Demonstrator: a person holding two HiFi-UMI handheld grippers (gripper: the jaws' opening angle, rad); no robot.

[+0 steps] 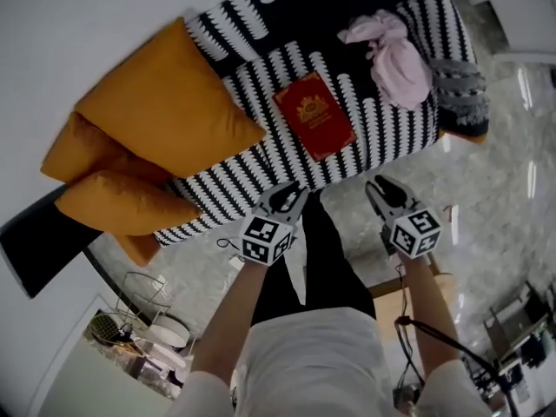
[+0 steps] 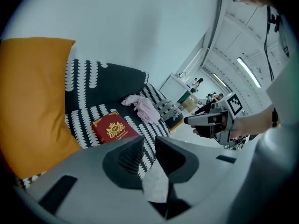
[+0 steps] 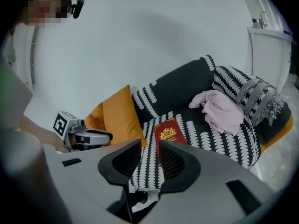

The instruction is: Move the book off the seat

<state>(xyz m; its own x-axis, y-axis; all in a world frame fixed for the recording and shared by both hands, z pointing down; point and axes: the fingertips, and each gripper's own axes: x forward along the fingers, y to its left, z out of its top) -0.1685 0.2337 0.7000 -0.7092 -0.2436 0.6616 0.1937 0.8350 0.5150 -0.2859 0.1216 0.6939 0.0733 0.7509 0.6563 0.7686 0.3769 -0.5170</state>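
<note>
Ok, both tools are in the air, touching nothing. Left tool (image 2: 148,143): jaws a narrow gap apart, nothing between them. Right tool (image 3: 150,146): same, small gap, empty. Both point at the sofa (image 1: 261,68). The left one is right at the seat's front edge, the right one is over the floor (image 1: 495,172) just off it, and my legs are between them.

Room: the book (image 1: 314,115) lies mid-seat, its lower corner close to the front edge. That side is open straight to the floor. On its left the orange cushions (image 1: 165,111) come near, with a thin strip of seat cover between cushion tip and book. On its right there is bare seat, then a pink cloth (image 1: 395,59) lying apart from the book. Beyond that is the armrest with a grey throw (image 1: 460,85). Backrest behind.

Book: closed, flat, cover up, skewed to the seat edge. Dark red cover, gold border, gold crest in the centre. Gold print under the crest is too small to read.
</note>
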